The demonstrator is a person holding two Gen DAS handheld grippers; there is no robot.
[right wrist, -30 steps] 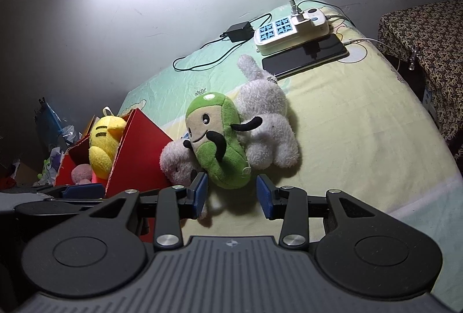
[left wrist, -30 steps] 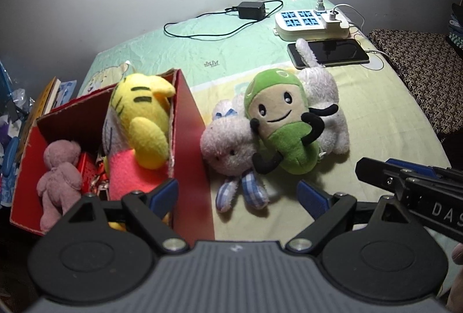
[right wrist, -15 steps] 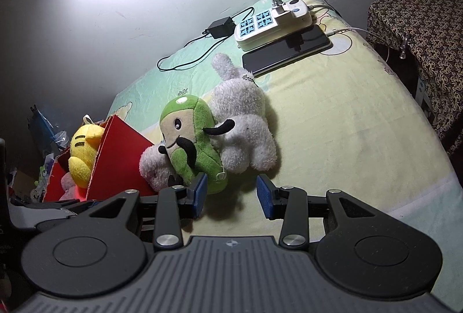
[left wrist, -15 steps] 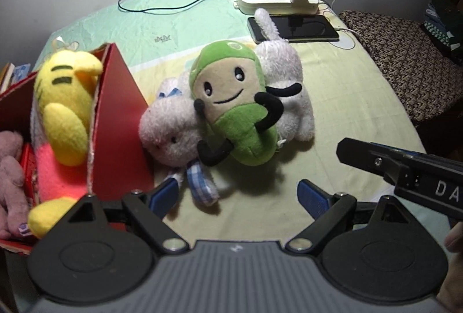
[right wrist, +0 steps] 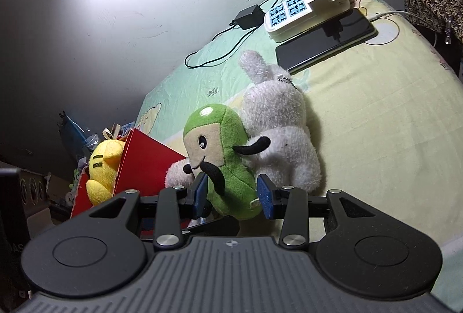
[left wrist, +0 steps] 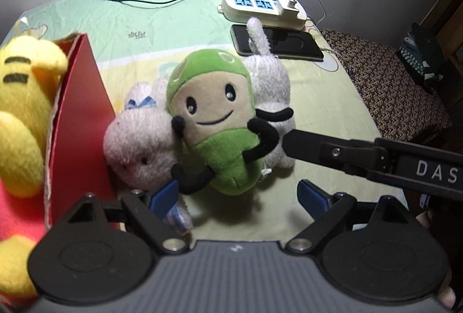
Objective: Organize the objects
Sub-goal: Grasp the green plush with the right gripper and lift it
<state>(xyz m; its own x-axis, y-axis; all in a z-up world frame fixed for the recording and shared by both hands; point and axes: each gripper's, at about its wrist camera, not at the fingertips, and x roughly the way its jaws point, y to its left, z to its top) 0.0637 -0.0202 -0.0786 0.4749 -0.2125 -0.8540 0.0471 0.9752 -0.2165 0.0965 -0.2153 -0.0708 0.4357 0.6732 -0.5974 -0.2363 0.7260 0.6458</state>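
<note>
Lighting: dim room, lit by one strong source aimed at the wall, where a blown-out white glare patch is seen in the right wrist view. Falloff toward dark corners is marked. Shadows: soft, dark shadows are cast on the bed sheet below the green plush and beside the white plush. Distortion: heavy fisheye bending is seen at all edges; the red box is stretched. Focus: the yellow plush at the left edge is rendered soft. Grain is visible in dark areas.
</note>
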